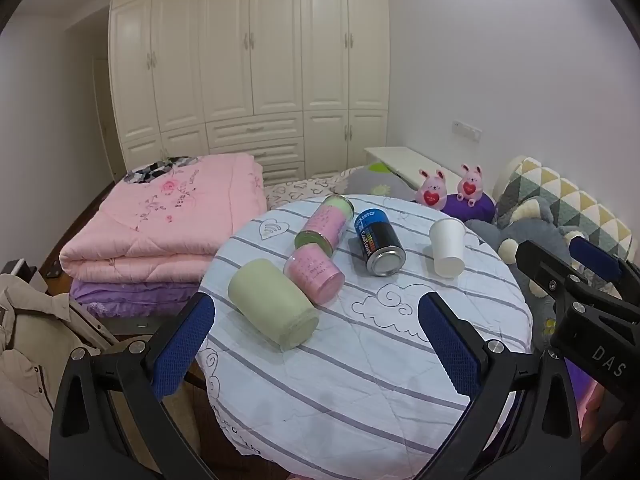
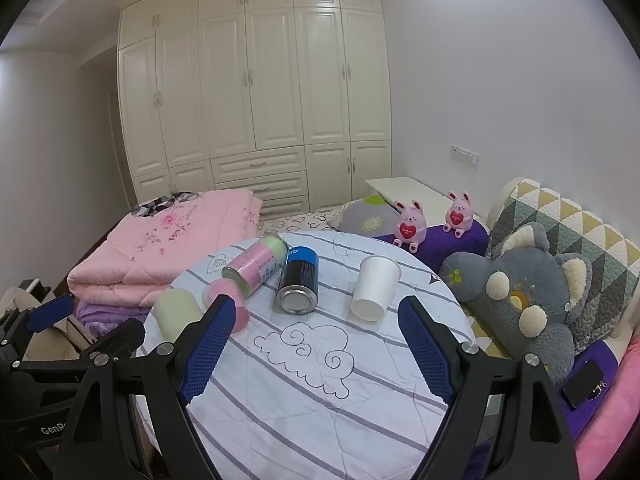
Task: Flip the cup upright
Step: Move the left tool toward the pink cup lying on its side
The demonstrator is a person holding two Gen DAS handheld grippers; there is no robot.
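A white paper cup (image 1: 447, 245) lies tipped on the round striped table (image 1: 360, 360), base toward me, mouth facing away. In the right wrist view the cup (image 2: 374, 287) is ahead, between the fingers' line and slightly right of centre. My left gripper (image 1: 316, 340) is open and empty, over the table's near side, closest to a pale green cylinder (image 1: 272, 307). My right gripper (image 2: 320, 344) is open and empty, short of the cup. The right gripper also shows at the right edge of the left wrist view (image 1: 576, 276).
Two pink jars (image 1: 316, 272) (image 1: 326, 220) and a blue-black can (image 1: 378, 242) lie on their sides on the table. A folded pink quilt (image 1: 168, 220) lies left. Plush toys (image 2: 516, 304) and pillows lie right. A phone (image 2: 584, 382) lies on the bed.
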